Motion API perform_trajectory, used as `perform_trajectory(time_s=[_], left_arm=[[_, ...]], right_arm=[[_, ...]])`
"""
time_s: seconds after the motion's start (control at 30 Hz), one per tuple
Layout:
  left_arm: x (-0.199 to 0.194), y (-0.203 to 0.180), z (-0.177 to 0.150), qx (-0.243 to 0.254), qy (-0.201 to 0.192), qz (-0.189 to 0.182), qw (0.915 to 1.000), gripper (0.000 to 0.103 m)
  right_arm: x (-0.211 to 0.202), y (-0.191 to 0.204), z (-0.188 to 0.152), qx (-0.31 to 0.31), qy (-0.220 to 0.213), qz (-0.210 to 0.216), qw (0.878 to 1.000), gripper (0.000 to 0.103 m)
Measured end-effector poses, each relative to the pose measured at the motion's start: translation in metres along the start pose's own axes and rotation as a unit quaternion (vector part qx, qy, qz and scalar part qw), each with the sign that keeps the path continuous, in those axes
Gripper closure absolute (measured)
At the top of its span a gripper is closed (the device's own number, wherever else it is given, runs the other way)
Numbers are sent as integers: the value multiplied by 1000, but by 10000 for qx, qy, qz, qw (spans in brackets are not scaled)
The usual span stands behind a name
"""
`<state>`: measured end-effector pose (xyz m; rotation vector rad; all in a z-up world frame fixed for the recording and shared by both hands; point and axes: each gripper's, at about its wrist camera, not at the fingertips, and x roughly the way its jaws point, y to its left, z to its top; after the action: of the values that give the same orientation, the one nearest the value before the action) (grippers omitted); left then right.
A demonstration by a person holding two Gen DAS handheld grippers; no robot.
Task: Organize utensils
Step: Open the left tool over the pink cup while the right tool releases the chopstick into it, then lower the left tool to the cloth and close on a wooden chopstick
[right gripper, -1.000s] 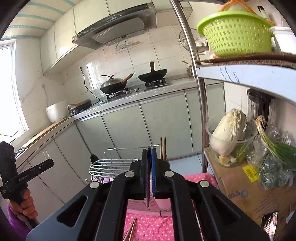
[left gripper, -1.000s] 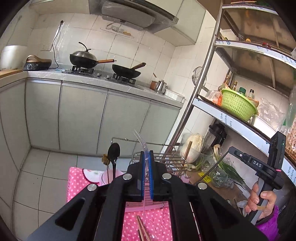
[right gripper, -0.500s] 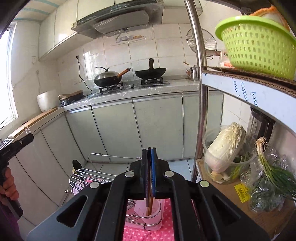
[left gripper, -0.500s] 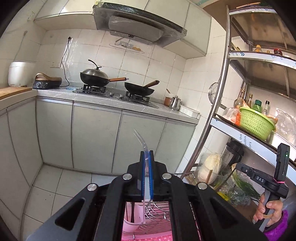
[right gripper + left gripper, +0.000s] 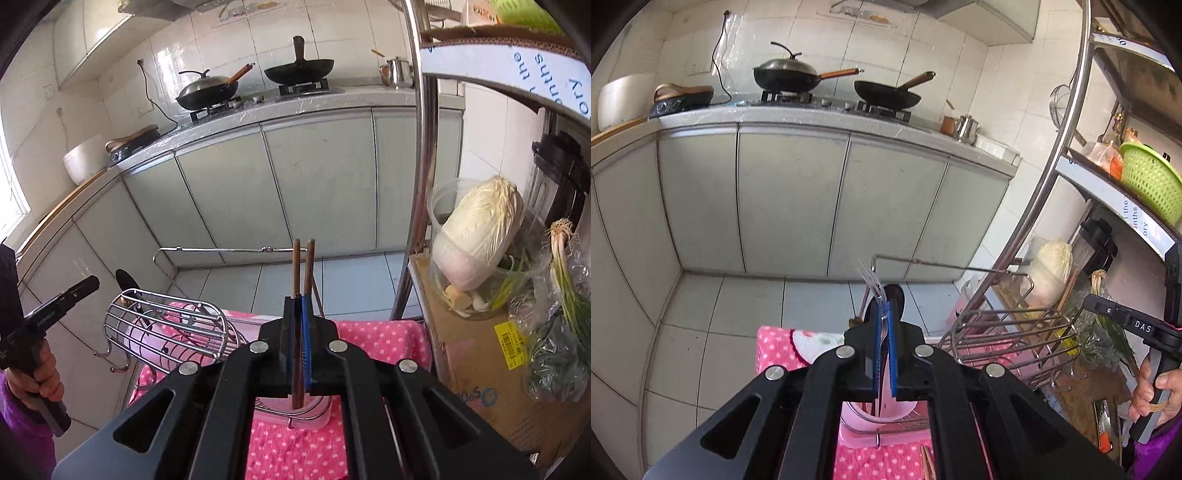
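Observation:
My left gripper (image 5: 883, 310) is shut on a clear plastic fork (image 5: 872, 281) whose tines stick up past the blue pads. It hangs over a pink utensil cup (image 5: 886, 406) in a wire rack (image 5: 1004, 332), where a black spoon (image 5: 895, 295) stands. My right gripper (image 5: 300, 302) is shut on a pair of brown wooden chopsticks (image 5: 303, 266), held upright above another pink holder (image 5: 295, 413). The rack (image 5: 166, 317) sits on a pink dotted cloth (image 5: 369, 332). More chopsticks (image 5: 927, 461) lie on the cloth.
Grey kitchen cabinets (image 5: 794, 199) with woks (image 5: 786, 75) on a stove stand behind. A steel shelf post (image 5: 424, 147) rises on the right, with a cabbage in a bowl (image 5: 476, 229), green onions (image 5: 565, 295) and a cardboard box (image 5: 491, 369) beside the cloth.
Both grippers have tipped downward, and the rack, cups and pink cloth are back in view. The fork and the chopsticks stay clamped in the left and right grippers.

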<state>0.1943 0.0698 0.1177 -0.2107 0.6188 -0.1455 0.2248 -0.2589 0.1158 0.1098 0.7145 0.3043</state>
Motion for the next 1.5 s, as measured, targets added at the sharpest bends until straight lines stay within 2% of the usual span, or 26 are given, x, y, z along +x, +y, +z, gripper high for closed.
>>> perform_trajectory(time_s=[0.2, 0.43, 0.47, 0.53, 0.6, 0.7, 0.83, 1.03, 1.13, 1.37, 1.5], left_arm=[[25, 5, -10, -154, 387, 77, 9991, 100], [35, 10, -13, -301, 496, 97, 9983, 99], [35, 10, -13, -327, 501, 101, 9982, 97], [32, 10, -12, -345, 508, 78, 9981, 86], [24, 10, -10, -351, 369, 97, 9987, 73], [12, 6, -5, -289, 156, 53, 9994, 70], [-3, 0, -5, -200, -130, 165, 9996, 70], [-24, -11, -24, -125, -209, 143, 9996, 70], [-38, -17, -36, -44, -246, 90, 9996, 70], [-64, -26, -74, 74, -63, -42, 9999, 70], [-69, -29, -99, 149, 149, -52, 9998, 70]], right_arm=[[24, -6, -7, 183, 297, 47, 9994, 99], [33, -5, -12, 180, 238, 86, 9995, 97], [33, -4, -11, 172, 250, 81, 9995, 95], [29, -3, -10, 143, 199, 111, 9996, 78], [20, -2, -10, 74, 44, 62, 9999, 69], [7, -1, -9, 27, -189, 39, 9998, 65], [-7, 2, -17, 43, -520, -212, 9984, 65], [-35, 16, -50, 29, -927, -289, 9953, 65], [-48, 27, -74, 19, -956, -167, 9953, 65], [-53, 40, -127, 10, -559, 210, 9982, 65], [-49, 30, -151, 378, -205, 478, 9979, 65]])
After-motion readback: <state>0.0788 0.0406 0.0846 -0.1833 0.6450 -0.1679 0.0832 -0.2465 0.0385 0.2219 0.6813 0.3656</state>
